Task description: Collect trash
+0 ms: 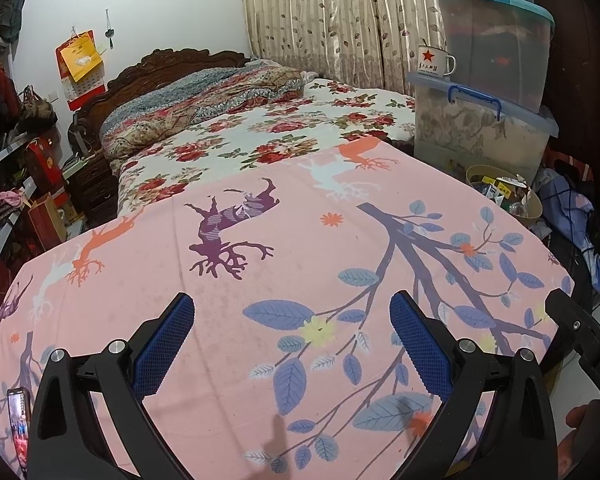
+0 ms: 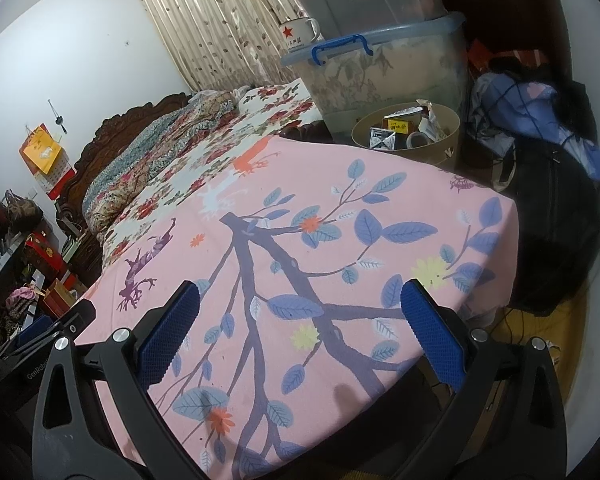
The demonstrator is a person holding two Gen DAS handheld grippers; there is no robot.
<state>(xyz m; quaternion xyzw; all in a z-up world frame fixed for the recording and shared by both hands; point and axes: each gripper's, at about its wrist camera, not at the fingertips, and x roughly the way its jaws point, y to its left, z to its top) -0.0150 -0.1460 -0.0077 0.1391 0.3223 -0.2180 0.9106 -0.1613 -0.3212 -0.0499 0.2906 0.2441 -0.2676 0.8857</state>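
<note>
**Both tools spread wide above the pink surface, bin of rubbish at the far corner**

The left tool (image 1: 292, 344), black-framed with blue textured pads, hangs with its fingers spread wide and nothing between them; the right tool (image 2: 300, 334) is spread just the same. Both are cut off at the bottom of their views, so the hands that hold them are mostly hidden; only a fingertip (image 1: 580, 416) shows at the lower right of the left view. A phone (image 1: 19, 428) at the surface's near left edge is partly hidden by the left tool's frame.

Under both lies the pink cloth-covered surface (image 2: 340, 208), printed with blue leaves, a dark branch and deer shapes. Just beyond its far right corner stands the round tan waste bin (image 2: 452, 148), holding small cartons, crumpled wrappers and what looks like a tape roll; the items are too small to name surely. Behind the bin are stacked clear plastic storage boxes with blue lids (image 2: 380, 64), bearing a white enamel mug with a red star (image 2: 296, 32). A floral-covered bed (image 1: 280, 136) stretches beyond.
</note>
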